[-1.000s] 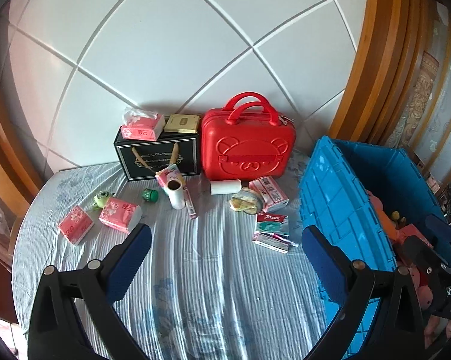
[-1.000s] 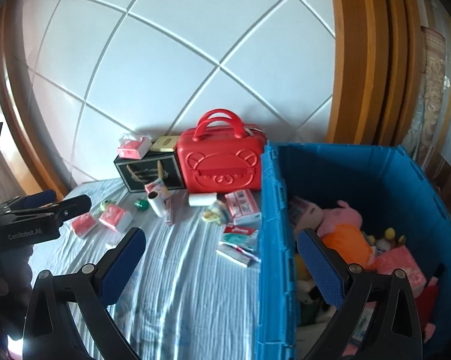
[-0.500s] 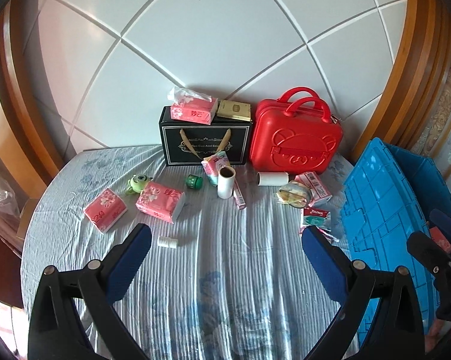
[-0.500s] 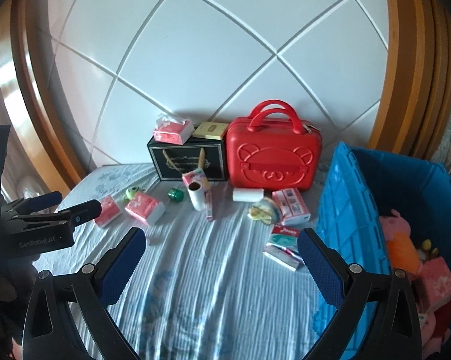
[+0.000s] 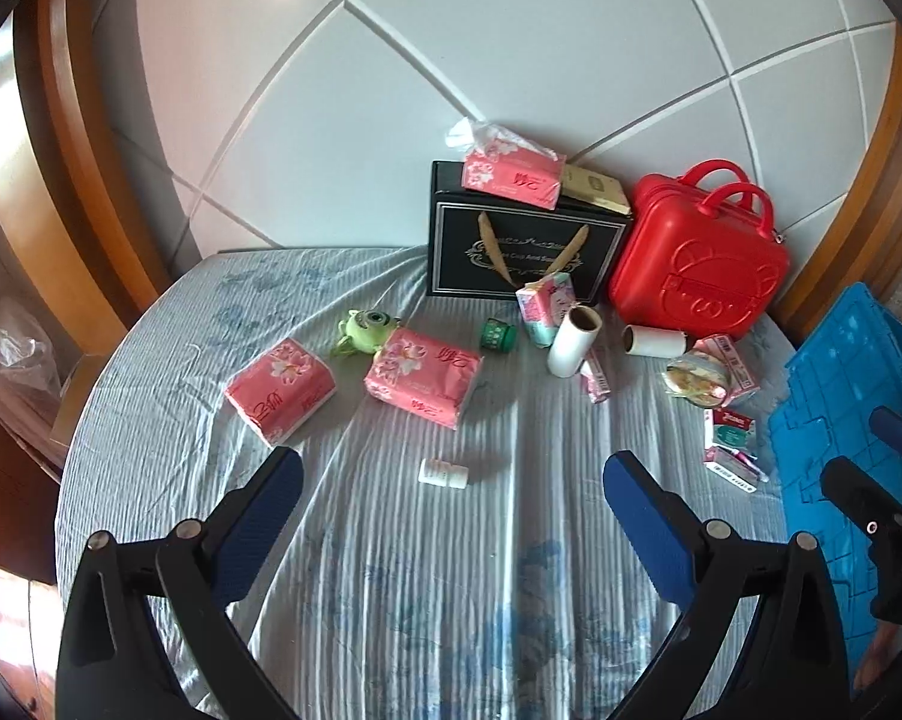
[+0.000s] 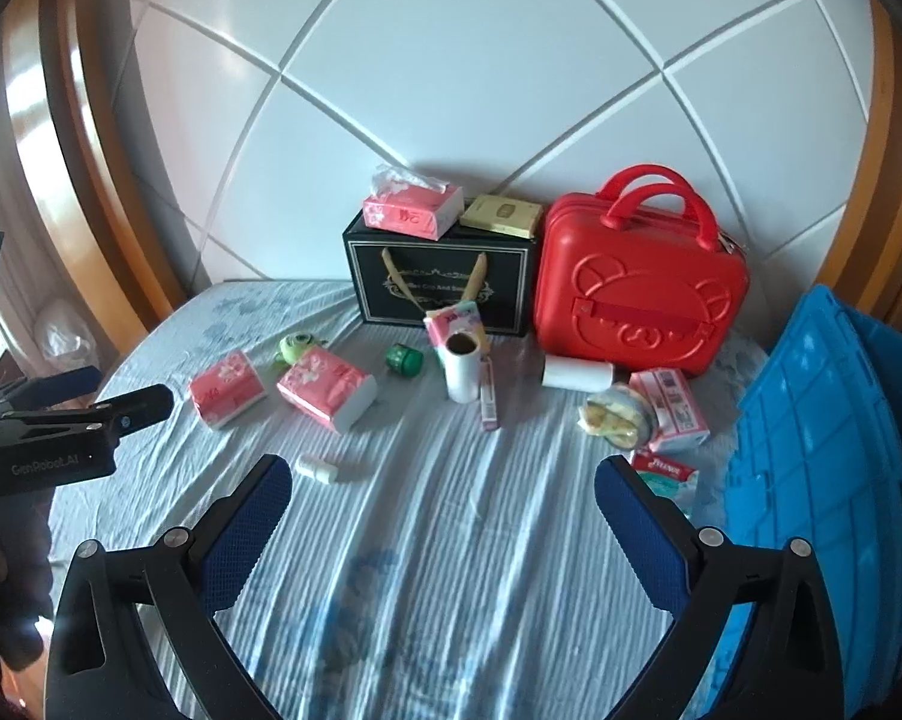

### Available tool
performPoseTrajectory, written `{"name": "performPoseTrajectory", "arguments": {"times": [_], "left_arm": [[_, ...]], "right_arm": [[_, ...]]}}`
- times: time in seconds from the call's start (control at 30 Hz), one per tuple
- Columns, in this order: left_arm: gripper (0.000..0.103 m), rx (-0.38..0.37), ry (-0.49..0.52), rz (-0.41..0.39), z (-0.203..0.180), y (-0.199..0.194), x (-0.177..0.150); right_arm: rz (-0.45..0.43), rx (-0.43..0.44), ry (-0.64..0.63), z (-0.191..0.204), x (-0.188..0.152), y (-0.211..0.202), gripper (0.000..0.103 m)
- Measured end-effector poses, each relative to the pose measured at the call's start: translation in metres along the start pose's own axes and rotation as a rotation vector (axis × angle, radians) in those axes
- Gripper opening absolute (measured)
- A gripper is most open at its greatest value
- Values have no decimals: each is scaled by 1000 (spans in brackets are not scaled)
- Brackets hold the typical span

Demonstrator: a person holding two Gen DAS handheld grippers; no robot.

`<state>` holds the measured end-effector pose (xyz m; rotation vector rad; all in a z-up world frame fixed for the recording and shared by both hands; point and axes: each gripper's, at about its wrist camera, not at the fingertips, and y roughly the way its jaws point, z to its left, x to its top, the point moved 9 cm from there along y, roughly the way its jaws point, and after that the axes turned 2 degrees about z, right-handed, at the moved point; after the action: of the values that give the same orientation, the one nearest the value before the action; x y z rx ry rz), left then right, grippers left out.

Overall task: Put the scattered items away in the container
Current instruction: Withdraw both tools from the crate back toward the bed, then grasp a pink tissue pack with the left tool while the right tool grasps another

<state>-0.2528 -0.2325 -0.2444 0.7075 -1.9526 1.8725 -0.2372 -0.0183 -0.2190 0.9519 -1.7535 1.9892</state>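
Lay scattered over the striped blue bedsheet [image 5: 391, 540]: two pink tissue packs [image 5: 280, 389] [image 5: 422, 373], small white bottle [image 5: 444, 472] on its side at 12 o'clock of left gripper [image 5: 451, 498], upright white roll [image 5: 574, 340], green plush toy [image 5: 367, 330]. Blue container [image 6: 823, 456] at 3 o'clock. Both left gripper and right gripper [image 6: 442, 495] spread wide, jaws released, grasping nothing.

the left hand-held gripper [image 5: 451, 501] hovers with its blue-padded fingers [image 5: 259, 516] spread wide and nothing between them. the right hand-held gripper [image 6: 442, 504] is likewise wide apart and empty, level with the left one.
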Motion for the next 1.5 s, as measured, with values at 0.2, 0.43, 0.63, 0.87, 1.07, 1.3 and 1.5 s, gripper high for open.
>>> {"name": "performPoseTrajectory", "arguments": {"times": [0.2,0.43,0.63,0.87,1.07,1.3,1.5], "left_arm": [[102,16,-4,39,47,44,-5],[102,12,93,26,87,91,-2],[102,-17,180,30,111,143,-1],[102,-45,207,74,136,208,-7],[102,-55,205,108,160,246,-1],[102,-37,266,155,176,279,2],[102,-3,232,131,190,292,4]], "right_arm": [[21,39,-66,36,7,42,103],[42,69,-199,80,12,93,103],[79,110,-304,116,11,148,103],[149,160,-404,152,0,225,103],[184,178,-450,167,-4,282,103],[222,188,-479,170,-6,324,103],[237,165,-558,178,-11,351,102]]}}
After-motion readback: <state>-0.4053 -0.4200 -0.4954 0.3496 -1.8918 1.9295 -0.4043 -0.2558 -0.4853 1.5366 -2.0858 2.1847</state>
